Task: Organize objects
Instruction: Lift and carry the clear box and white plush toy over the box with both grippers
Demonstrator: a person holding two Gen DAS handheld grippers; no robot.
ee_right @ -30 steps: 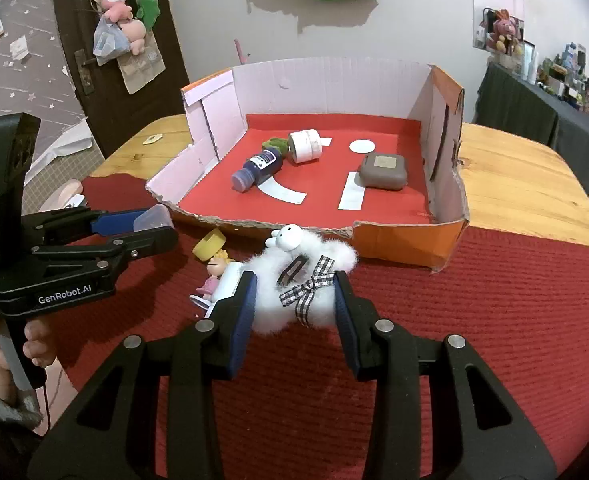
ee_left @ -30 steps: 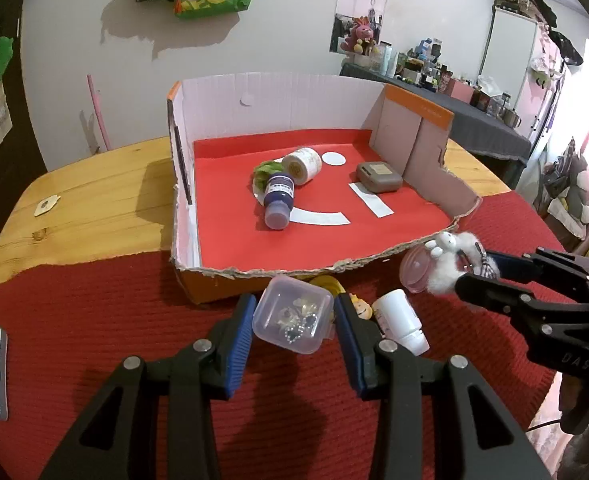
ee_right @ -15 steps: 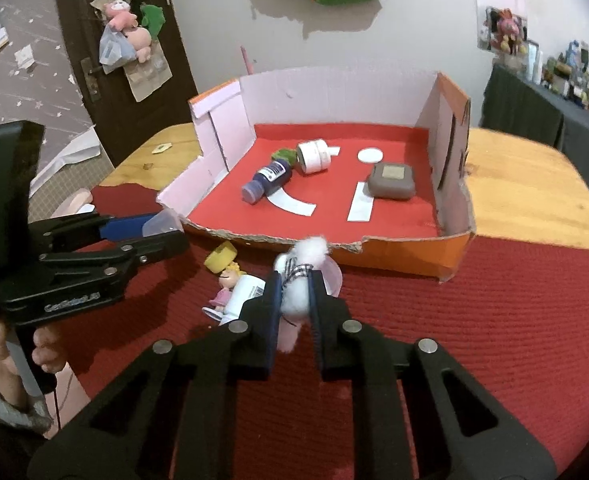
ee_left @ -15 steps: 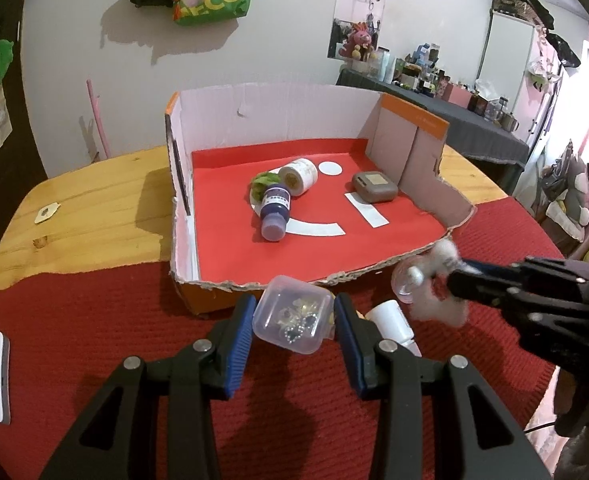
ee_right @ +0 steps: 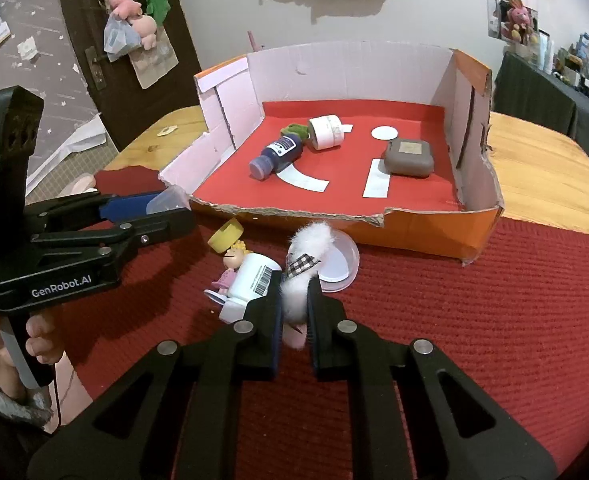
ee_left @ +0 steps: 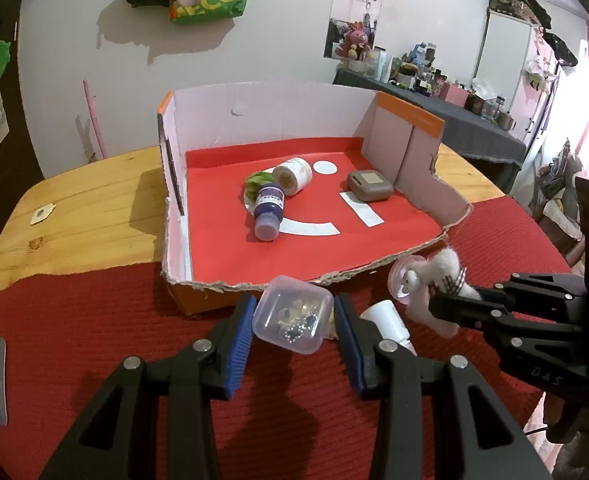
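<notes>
Pickup step's basically done: right gripper (ee_right: pixel 294 312) has just squeezed its jaws onto the fluffy white toy (ee_right: pixel 304 268), left gripper (ee_left: pixel 293 322) clamps the clear plastic tub (ee_left: pixel 293 314) (both just short of the cardboard box (ee_right: pixel 410 232)); next, carry both over the torn front edge and let go inside

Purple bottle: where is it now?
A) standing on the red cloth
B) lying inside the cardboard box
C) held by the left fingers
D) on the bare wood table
B: the purple bottle lies on its side on the red floor of the box, beside a white jar.
</notes>
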